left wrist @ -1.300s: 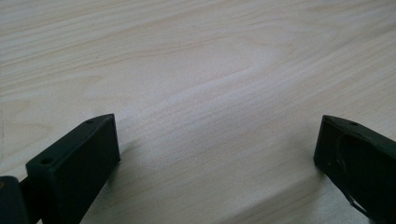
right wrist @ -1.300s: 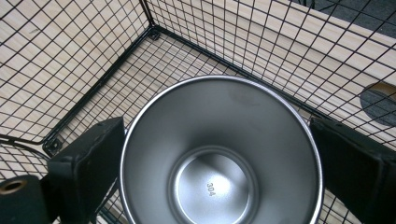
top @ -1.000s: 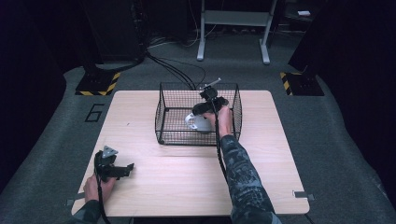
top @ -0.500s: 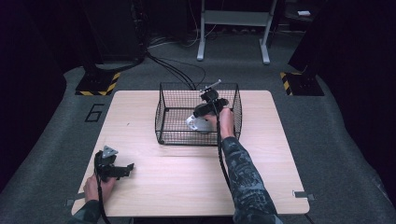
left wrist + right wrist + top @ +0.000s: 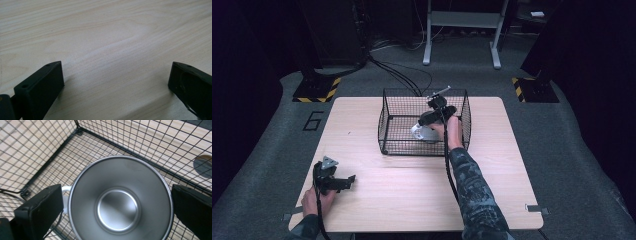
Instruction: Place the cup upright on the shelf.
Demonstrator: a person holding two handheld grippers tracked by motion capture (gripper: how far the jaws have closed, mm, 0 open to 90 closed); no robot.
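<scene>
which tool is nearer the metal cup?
Right. The right tool is inside the wire basket with its jaws either side of the metal cup; the left tool rests on the table's near-left corner.

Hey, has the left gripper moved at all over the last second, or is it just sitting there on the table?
No. The left gripper sits at the same spot near the near-left corner of the table, its fingers open and empty over bare wood.

Black wire basket (image 5: pixel 402 145) is standing mid-tabletop (image 5: pixel 492 175), its mesh walls blocking every side while the top is lying open. Inside, a steel cup (image 5: pixel 120 202) is taking up the space between the right tongs (image 5: pixel 117 205). Bare wood is spreading around the left tongs (image 5: pixel 116 82).
</scene>
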